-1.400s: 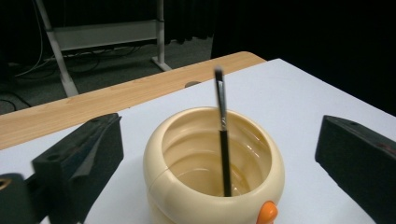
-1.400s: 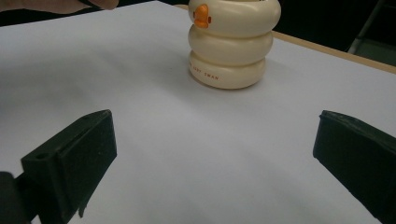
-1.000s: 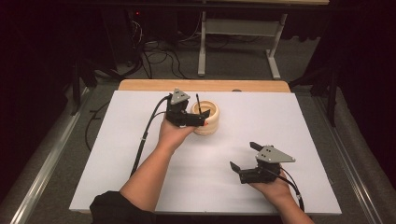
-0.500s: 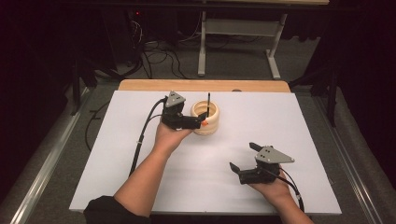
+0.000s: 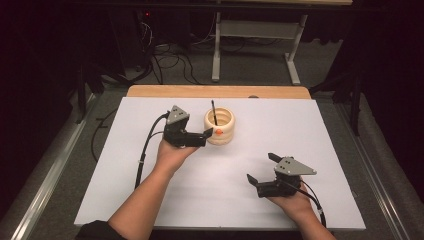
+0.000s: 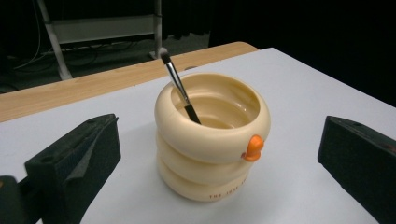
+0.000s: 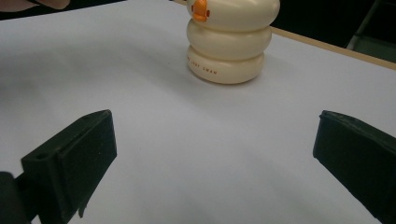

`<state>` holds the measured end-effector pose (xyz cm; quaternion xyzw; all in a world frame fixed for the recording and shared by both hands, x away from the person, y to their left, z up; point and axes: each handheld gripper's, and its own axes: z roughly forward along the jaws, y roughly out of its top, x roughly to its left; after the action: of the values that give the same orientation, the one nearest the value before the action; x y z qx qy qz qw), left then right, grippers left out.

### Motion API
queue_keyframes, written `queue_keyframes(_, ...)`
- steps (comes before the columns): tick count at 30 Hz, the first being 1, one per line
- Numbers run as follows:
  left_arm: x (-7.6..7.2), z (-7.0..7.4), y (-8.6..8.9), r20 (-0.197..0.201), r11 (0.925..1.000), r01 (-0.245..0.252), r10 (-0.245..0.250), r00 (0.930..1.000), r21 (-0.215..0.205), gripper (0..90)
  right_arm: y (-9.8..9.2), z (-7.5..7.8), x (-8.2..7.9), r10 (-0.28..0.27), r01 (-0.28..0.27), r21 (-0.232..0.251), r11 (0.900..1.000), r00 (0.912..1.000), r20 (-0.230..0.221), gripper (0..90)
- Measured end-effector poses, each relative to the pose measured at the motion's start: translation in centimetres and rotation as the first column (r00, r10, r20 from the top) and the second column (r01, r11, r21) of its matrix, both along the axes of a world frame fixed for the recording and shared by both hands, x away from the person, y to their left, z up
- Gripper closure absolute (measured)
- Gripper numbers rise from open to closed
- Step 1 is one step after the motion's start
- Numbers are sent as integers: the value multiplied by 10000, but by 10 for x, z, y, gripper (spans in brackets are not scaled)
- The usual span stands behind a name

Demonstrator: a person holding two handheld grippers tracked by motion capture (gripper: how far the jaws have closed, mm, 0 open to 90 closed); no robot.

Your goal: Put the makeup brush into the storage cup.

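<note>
**Brush dropped in the cup, left gripper backing away**

Cream cup (image 5: pixel 220 126), shaped like three stacked rings with a small orange beak on its upper ring, stood on the white table (image 5: pixel 125 175) toward the far middle, short of the bare wooden strip at the back edge. A thin black brush (image 5: pixel 214 111) leaned inside it, handle down in the bowl and pale tip up, tilted toward the far left rim as the left gripper view showed.

A second before, the left gripper (image 5: pixel 206 135) had been right at the cup, its jaws over the rim where the brush stood. Half a second later it had slid off to the left, and at this moment it sat just beside the cup's left wall, jaws spread wide and holding nothing. In its own view the two black jaws stood far apart at either side, with the cup between and beyond them and not touched by either. The brush had stayed upright in the cup on its own through that retreat, so the placing looked finished and the release clean.

The right gripper (image 5: pixel 260 172) rested near the front right of the table, well apart from the cup, jaws likewise wide apart and empty; it had hardly shifted over the second. Its own view showed the cup's beak side farther off across bare white surface.
</note>
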<state>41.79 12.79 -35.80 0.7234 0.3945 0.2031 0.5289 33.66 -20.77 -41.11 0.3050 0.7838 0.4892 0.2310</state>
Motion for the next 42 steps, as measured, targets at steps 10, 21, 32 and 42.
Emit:
queue_keyframes(10, -30, -8, 22, 110, 9998, 183, -185, 9998, 107, 0, -2, 0, 0, -95, 94, 82, 9999, 9999, 53, 8)
queue_keyframes(21, -68, -25, 53, 130, 9997, 237, -236, 9996, -64, 0, -2, -2, 0, -133, 134, 172, 9998, 9999, -52, 8)
queue_keyframes(32, -96, -34, 73, 387, 9995, -315, 313, 9988, 41, 0, -5, -3, 0, -199, 199, 208, 9996, 9998, -2, 8)
queue_keyframes(42, -105, -45, 74, 381, 9985, -175, 156, 9992, 521, 0, -9, -3, -2, -434, 427, 377, 9984, 9989, 179, 8)
